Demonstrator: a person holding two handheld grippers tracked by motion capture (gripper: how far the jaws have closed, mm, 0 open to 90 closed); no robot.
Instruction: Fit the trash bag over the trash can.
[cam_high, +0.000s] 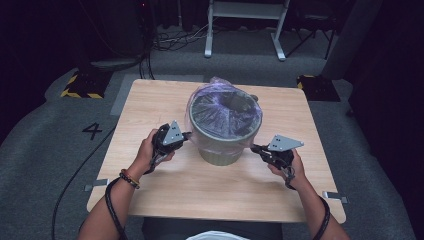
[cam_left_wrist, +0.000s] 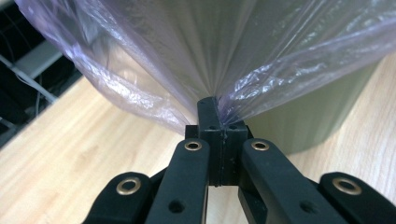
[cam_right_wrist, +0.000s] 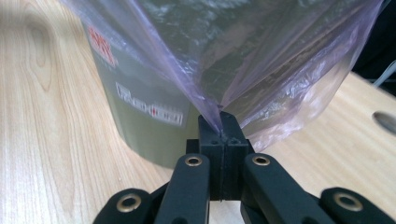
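An olive-green bin (cam_high: 222, 152) stands mid-table, lined with a thin purple see-through bag (cam_high: 225, 112) that drapes over its rim. At the bin's left side, my left gripper (cam_high: 187, 134) is shut on the bag's hem. In the left gripper view its closed tips (cam_left_wrist: 215, 107) pinch the film (cam_left_wrist: 187, 51), which fans out taut, with the bin wall (cam_left_wrist: 308, 116) behind. On the bin's right, my right gripper (cam_high: 254, 148) is likewise shut on the bag. Its tips (cam_right_wrist: 220, 119) clamp the film (cam_right_wrist: 261, 46) beside the bin's labelled wall (cam_right_wrist: 135, 112).
The wooden table (cam_high: 160, 95) has bare surface around the bin on all sides. On the grey floor beyond it stand a white metal frame (cam_high: 245, 25), loose cables and a yellow-black striped base (cam_high: 82, 85). A white object (cam_high: 217, 235) sits at the table's near edge.
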